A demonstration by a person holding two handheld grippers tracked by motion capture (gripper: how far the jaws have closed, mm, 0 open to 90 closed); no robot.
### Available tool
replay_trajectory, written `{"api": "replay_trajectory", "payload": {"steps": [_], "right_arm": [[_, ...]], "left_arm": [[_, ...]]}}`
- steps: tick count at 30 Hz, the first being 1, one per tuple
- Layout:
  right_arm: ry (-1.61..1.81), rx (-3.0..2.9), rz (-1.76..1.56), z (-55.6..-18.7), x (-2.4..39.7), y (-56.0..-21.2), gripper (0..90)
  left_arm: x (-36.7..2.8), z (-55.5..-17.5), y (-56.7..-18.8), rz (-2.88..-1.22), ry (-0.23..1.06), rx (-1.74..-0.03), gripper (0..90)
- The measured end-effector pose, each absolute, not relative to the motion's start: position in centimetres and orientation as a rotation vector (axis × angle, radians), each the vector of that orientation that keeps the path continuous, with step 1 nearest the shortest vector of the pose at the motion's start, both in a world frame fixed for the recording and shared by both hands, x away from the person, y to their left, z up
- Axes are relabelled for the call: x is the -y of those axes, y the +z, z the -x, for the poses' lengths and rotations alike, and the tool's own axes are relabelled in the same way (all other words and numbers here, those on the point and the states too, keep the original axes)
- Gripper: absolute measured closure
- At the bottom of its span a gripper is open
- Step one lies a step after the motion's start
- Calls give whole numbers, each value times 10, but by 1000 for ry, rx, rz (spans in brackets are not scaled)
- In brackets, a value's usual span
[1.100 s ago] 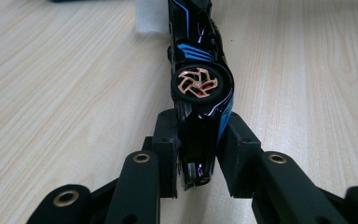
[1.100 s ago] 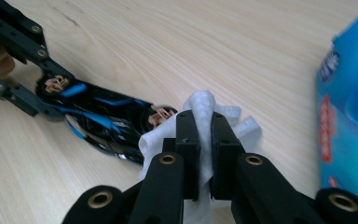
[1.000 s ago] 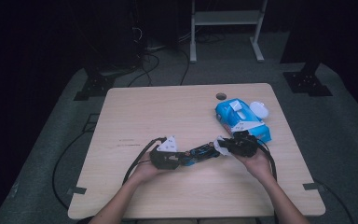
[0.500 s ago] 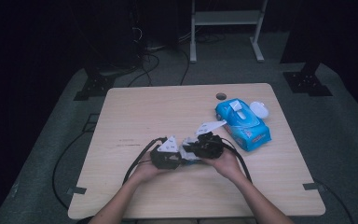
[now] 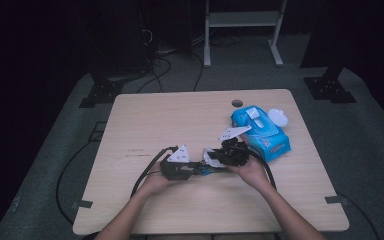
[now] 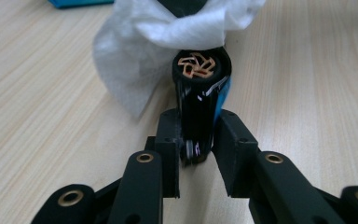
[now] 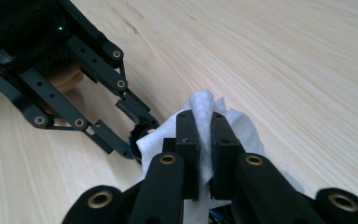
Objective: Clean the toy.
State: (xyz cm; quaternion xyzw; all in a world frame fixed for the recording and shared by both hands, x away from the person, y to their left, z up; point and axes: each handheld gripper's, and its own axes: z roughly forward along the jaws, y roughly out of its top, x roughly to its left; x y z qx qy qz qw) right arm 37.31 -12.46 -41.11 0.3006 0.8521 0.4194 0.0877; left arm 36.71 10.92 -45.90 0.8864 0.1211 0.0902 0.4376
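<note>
- Held item: glossy black cylinder (image 6: pixel 200 105) with a blue side strip and copper-coloured contacts on its end face; probably a small plug or battery-type part, view too close to be sure.
- Wipe (image 7: pixel 214 123): thin, white, crumpled, fibrous.
- Left gripper (image 5: pixel 200 167): jaws narrow, clamped on the cylinder's lower body, which points away along the jaws, just above the table.
- Right gripper (image 5: pixel 215 159): jaws nearly together, pinching a fold of the wipe; the wipe is draped against the cylinder's far end.
- Both grippers meet tip to tip over the near-centre of the light wood-grain table (image 5: pixel 180 115).
- Blue wet-wipe pack (image 5: pixel 262 132), soft plastic, lies just behind the right gripper; white round lid (image 5: pixel 279 118) beside it.
- Black cables trail from both grippers across the tabletop.
</note>
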Motion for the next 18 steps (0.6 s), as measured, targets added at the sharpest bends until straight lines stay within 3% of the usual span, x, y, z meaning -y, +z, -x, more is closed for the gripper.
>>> {"api": "replay_trajectory", "payload": {"steps": [7, 13, 15, 18], "right_arm": [[1362, -2495, -977, -378, 139, -407, 842], [1350, -2530, -994, -381, 135, -413, 842], [1371, -2540, -998, -381, 131, -414, 843], [1435, -2547, -985, -382, 127, -413, 843]], "left_arm": [[-113, -371, -458, -2170, 209, -318, 739], [-99, -372, -458, -2184, 214, -337, 585], [-96, -375, -458, -2201, 202, -367, 492], [-94, -380, -458, -2185, 180, -384, 475]]}}
